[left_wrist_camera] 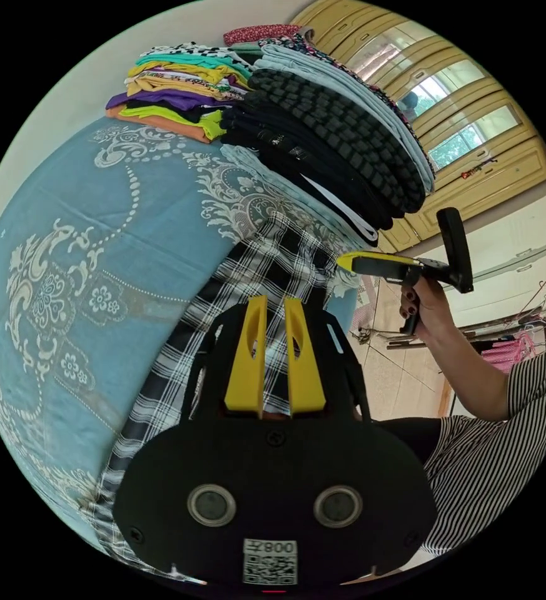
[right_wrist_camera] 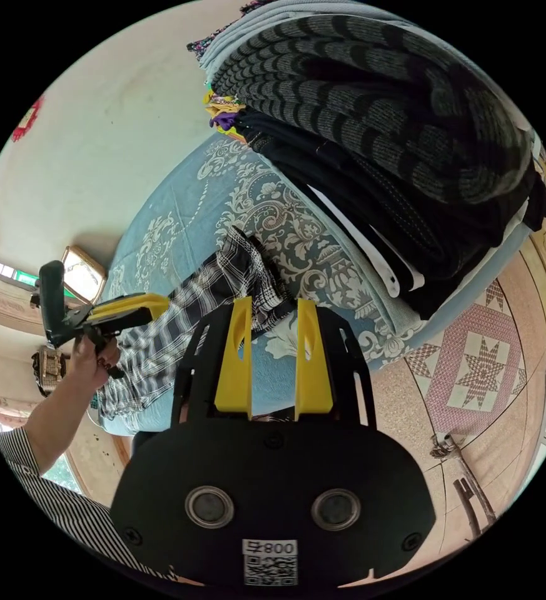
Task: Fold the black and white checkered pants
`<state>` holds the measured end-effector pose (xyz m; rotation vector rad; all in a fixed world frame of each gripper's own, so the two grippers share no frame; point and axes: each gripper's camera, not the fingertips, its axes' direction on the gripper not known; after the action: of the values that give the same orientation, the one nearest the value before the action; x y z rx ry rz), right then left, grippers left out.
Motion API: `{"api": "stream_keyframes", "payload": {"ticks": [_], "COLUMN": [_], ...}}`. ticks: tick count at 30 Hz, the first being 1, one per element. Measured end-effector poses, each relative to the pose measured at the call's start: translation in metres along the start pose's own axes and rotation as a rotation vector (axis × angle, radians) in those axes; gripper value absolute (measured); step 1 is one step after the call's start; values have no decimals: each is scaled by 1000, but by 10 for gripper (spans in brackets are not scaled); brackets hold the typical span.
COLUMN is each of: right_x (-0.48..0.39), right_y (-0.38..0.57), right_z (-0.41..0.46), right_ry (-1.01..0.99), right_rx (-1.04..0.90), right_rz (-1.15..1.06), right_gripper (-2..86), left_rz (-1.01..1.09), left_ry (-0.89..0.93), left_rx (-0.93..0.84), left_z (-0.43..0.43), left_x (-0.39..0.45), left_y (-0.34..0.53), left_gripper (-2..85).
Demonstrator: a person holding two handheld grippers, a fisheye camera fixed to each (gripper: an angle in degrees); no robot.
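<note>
The black and white checkered pants point(left_wrist_camera: 248, 294) lie stretched out in a long strip on the bed point(left_wrist_camera: 67, 250), along its near edge, just beside a tall stack of folded clothes point(left_wrist_camera: 342, 131). A second, brighter pile point(left_wrist_camera: 173, 94) sits further back on the patterned blue bedspread.

The left tongs point(left_wrist_camera: 275, 306) hover over the pants with the jaws a narrow gap apart and nothing between them. The right tongs point(right_wrist_camera: 272, 309) hang past the pants' end near the bed's edge, jaws likewise slightly parted and empty. Each pair also appears in the other's view, held in a hand point(left_wrist_camera: 426, 300).

The fold seems not yet begun; this looks like the approach to a grip. The next move likely calls for each pair to pinch the cloth at one end, then carry that end over toward the other.
</note>
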<state>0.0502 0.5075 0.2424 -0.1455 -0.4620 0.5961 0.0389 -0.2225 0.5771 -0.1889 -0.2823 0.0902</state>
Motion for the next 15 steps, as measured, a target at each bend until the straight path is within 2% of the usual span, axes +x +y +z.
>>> {"api": "stream_keyframes", "payload": {"ticks": [5,13,15], "right_x": [16,24,25], "right_y": [-7,-7,-7], "right_z": [10,9,9], "right_ry": [34,96,100], "right_rx": [-87,-84,-88], "right_rz": [-14,-42,-45], "right_gripper": [103,88,84], "left_rz": [47,189,202], "left_ry": [2,15,-17], "left_rx": [-43,-221,-218], "left_z": [32,95,99], "left_x": [-6,-1,0], "left_y": [-64,-145,-151], "left_gripper": [77,91,85]}}
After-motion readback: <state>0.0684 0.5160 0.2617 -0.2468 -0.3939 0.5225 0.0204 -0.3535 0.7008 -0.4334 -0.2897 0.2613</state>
